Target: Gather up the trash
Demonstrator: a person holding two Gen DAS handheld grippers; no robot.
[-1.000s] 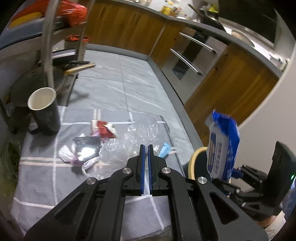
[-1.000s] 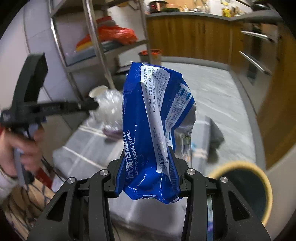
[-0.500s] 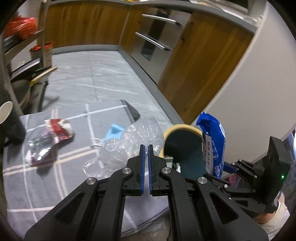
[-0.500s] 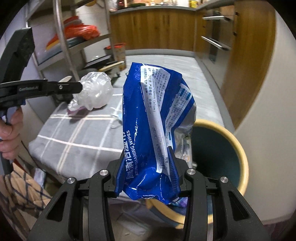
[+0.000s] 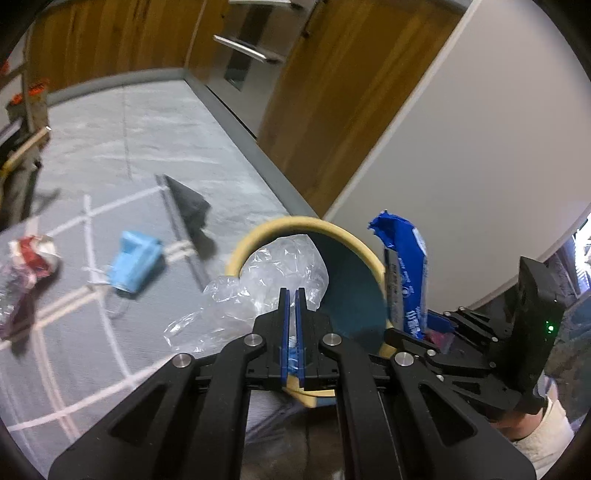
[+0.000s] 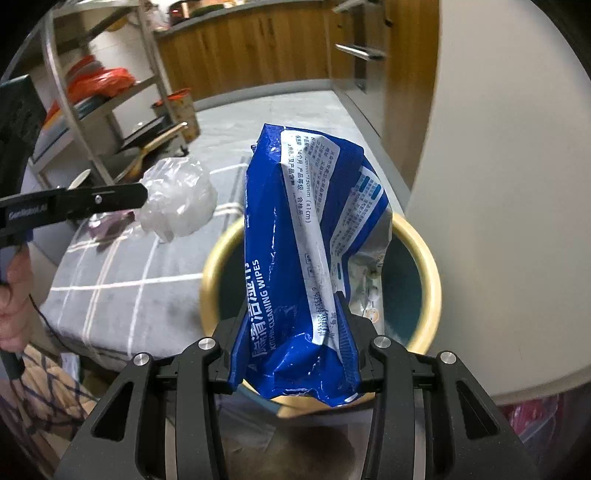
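The blue wipes packet (image 6: pixel 306 266) fills the middle of the right wrist view, standing upright with its lower end pinched between the fingers of the right gripper (image 6: pixel 295 365), which is clamped on it. Directly behind and below it sits the round bin (image 6: pixel 424 251), yellow at the rim and dark teal inside, so the packet hangs over the bin's mouth. In the left wrist view the same packet (image 5: pixel 406 280) shows at right of centre, just beside the far right edge of the bin (image 5: pixel 365 254).

The clear plastic bag (image 5: pixel 280 273) is crumpled and bulges forward from the left gripper (image 5: pixel 292 306), whose blue-padded fingers are pressed together on the bag's near end. The bag hangs over the bin's left rim in that view; in the right wrist view the bag (image 6: pixel 177 203) appears at middle left, to the left of the bin and over the grey checked cloth (image 6: pixel 122 280) that covers the worktop.

On the cloth in the left wrist view lie a folded light-blue face mask (image 5: pixel 135 264) at middle left and a red-and-white crumpled wrapper (image 5: pixel 31 254) at the far left edge, well apart from the bin. Beyond are the grey tiled floor (image 5: pixel 147 122) and wooden cabinets (image 5: pixel 110 33) along the top of the frame. A metal shelf rack (image 6: pixel 92 92) stands in the upper left of the right wrist view.
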